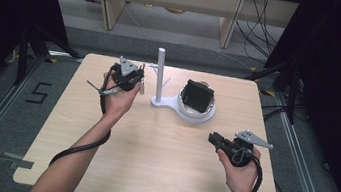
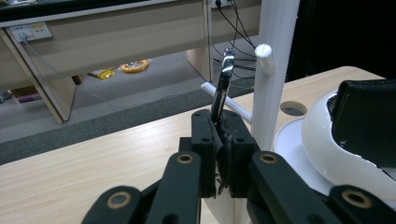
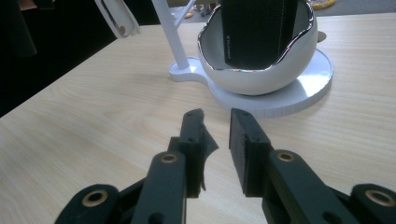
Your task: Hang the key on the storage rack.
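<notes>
My left gripper (image 1: 137, 82) (image 2: 220, 123) is shut on a thin shiny metal piece (image 2: 224, 79) (image 1: 143, 87) that sticks up from its jaws. It is held just left of the white peg stand (image 1: 160, 74) (image 2: 275, 70), close to a short peg (image 2: 264, 51). On the stand's round base sits a white bowl (image 1: 195, 110) (image 3: 252, 74) (image 2: 327, 149) holding a black boxy object (image 1: 197, 95) (image 3: 257, 32). My right gripper (image 1: 212, 138) (image 3: 217, 123) rests low at the front right, jaws apart with nothing between them, pointing toward the bowl.
The light wooden table (image 1: 151, 149) has bare room in front and at left. A small hole (image 2: 293, 108) is in its top behind the stand. Beyond the far edge are desk legs and cables on the floor.
</notes>
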The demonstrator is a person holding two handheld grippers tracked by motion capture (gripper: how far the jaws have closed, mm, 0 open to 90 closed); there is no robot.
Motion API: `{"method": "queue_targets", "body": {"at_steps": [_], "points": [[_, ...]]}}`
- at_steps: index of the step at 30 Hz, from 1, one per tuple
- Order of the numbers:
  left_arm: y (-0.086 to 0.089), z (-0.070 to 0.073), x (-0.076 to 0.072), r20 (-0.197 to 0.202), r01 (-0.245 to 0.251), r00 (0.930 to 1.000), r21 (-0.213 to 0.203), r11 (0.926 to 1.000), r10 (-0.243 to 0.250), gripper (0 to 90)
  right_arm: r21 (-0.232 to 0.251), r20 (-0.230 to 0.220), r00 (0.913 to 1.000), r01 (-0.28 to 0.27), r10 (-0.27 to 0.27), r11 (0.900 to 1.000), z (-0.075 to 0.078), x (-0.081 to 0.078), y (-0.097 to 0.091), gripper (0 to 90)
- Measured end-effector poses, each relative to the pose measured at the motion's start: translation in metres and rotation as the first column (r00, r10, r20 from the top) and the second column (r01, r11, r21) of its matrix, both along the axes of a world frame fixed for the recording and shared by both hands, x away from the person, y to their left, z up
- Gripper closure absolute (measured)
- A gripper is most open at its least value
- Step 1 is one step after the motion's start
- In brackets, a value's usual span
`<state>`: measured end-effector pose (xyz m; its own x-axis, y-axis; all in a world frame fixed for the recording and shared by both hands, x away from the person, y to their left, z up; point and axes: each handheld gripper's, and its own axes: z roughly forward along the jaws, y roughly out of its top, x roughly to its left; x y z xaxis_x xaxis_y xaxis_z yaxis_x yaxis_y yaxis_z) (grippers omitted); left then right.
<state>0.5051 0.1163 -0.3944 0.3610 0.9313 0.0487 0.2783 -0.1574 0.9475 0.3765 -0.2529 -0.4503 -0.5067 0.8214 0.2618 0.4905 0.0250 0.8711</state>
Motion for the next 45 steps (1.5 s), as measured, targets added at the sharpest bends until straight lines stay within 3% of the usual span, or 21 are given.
{"method": "queue_targets", "body": {"at_steps": [10,11,13,17,28,37,38,45], "points": [[-0.004,0.000,0.005,0.014,-0.018,0.9997,0.021,0.9996,0.018,84.4,0.002,-0.007,1.0000,0.006,-0.006,1.0000,-0.001,0.000,0.000,75.5],[-0.005,0.001,0.005,0.017,-0.019,0.9997,0.027,0.9995,0.019,84.5,0.029,-0.043,0.9990,0.014,-0.013,0.9995,0.000,-0.002,0.002,75.5],[-0.006,0.001,0.004,0.028,-0.024,0.9993,0.039,0.9990,0.022,84.5,0.026,-0.050,0.9987,0.013,-0.012,0.9996,0.000,-0.003,0.002,75.5],[-0.010,0.002,0.002,0.032,-0.021,0.9993,0.051,0.9985,0.019,84.5,0.013,-0.019,0.9998,-0.001,0.001,0.9999,-0.003,0.000,0.000,75.4],[-0.020,0.003,-0.002,0.050,-0.022,0.9986,0.070,0.9973,0.018,84.4,0.014,-0.025,0.9997,-0.001,0.002,0.9999,-0.004,0.000,0.000,75.5],[-0.023,0.003,-0.006,0.072,-0.023,0.9973,0.119,0.9927,0.014,84.3,0.026,-0.037,0.9992,0.014,-0.013,0.9996,-0.005,-0.001,0.003,75.5],[-0.023,0.003,-0.006,0.074,-0.022,0.9972,0.118,0.9928,0.014,84.3,0.006,-0.024,0.9997,0.008,-0.007,1.0000,-0.005,0.000,0.001,75.4],[-0.025,0.002,-0.010,0.095,-0.025,0.9954,0.152,0.9881,0.011,84.2,0.000,-0.030,0.9995,0.003,-0.003,1.0000,-0.005,0.000,0.002,75.5]]}}
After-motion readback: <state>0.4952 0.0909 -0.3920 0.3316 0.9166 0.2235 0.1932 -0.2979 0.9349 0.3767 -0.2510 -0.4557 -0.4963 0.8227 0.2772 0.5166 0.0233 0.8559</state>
